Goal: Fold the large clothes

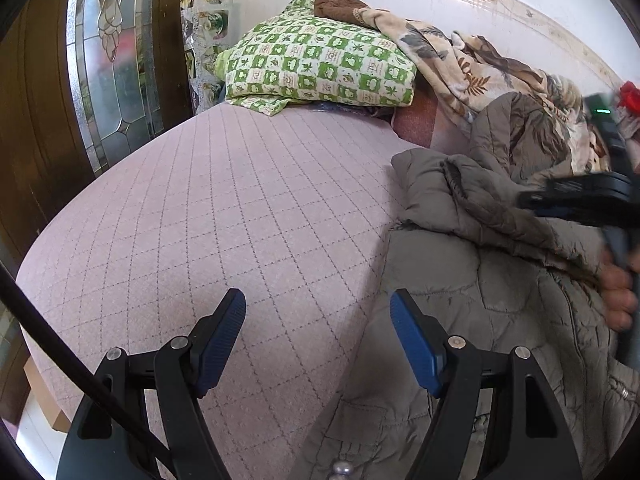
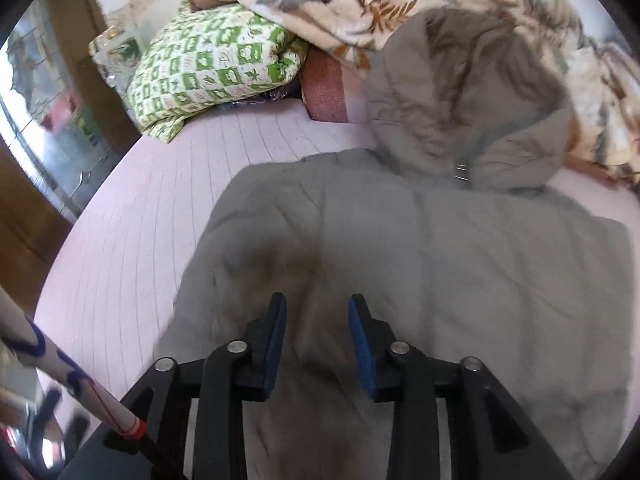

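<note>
A large grey-green quilted coat (image 2: 420, 248) with a fur-trimmed hood (image 2: 472, 92) lies spread on a pink quilted bed (image 1: 208, 208). In the left wrist view the coat (image 1: 472, 280) fills the right side, its hood edge bunched. My left gripper (image 1: 318, 312) hangs open over the bed at the coat's left edge, holding nothing. My right gripper (image 2: 317, 312) is open just above the coat's body, nothing between its blue pads. In the left wrist view the right gripper (image 1: 580, 196) appears blurred at the far right, with a person's hand (image 1: 620, 296) on its handle.
A green-and-white checked pillow (image 1: 316, 64) and a leaf-print blanket (image 1: 472, 60) are piled at the bed's head by the tiled wall. A dark wooden door with patterned glass (image 1: 108, 60) stands left of the bed. The bed's left half is bare pink sheet.
</note>
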A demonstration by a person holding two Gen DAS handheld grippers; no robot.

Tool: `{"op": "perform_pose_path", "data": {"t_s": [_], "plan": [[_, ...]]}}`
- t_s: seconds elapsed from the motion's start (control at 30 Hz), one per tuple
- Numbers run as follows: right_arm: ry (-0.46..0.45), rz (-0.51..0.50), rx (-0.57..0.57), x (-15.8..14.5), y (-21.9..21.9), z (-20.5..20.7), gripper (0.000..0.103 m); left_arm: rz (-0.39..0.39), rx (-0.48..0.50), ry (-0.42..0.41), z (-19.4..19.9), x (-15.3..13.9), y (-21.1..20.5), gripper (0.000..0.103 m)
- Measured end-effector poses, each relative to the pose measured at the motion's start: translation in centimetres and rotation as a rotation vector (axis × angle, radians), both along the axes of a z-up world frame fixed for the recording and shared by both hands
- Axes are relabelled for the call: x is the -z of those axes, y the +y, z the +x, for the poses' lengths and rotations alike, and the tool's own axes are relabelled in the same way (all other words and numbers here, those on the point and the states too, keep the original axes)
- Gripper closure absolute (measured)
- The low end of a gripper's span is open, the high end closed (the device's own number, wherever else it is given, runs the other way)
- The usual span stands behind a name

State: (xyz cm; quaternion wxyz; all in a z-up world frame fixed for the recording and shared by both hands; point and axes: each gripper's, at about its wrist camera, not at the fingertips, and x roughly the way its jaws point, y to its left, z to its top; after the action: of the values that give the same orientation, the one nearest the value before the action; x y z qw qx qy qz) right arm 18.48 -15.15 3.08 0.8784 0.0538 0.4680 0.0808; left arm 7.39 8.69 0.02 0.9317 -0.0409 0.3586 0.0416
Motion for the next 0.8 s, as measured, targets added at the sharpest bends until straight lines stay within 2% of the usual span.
{"op": "perform_pose_path", "data": {"t_s": [0.1,0.17,0.37,0.47,0.63,0.8], "plan": [[-0.008,-0.034,0.014,-0.8,-2.4,-4.2,0.058,0.015,0.013,0.015,-0.5,0.3,-0.8,0.029],[-0.006,-0.035,0.056,-1.1,-4.9,-7.5,0.049,0.013,0.014,0.025,-0.9,0.2,-1.3,0.029],[0.030,-0.018,0.215,-0.8,-10.8,-16.9,0.046,-0.001,0.060,0.049,-3.3,-1.7,-4.0,0.029],[0.018,-0.002,0.274,-0.8,-12.0,-20.6,0.041,0.024,0.092,0.038,-5.3,-2.9,-5.8,0.029],[0.001,0.039,0.346,-1.1,-12.5,-24.9,0.040,0.026,0.135,0.055,-8.3,-4.3,-8.0,0.029],[-0.037,-0.022,0.356,-2.3,-11.2,-27.4,0.038,0.073,0.161,0.054,-10.8,-5.3,-9.7,0.029]]}}
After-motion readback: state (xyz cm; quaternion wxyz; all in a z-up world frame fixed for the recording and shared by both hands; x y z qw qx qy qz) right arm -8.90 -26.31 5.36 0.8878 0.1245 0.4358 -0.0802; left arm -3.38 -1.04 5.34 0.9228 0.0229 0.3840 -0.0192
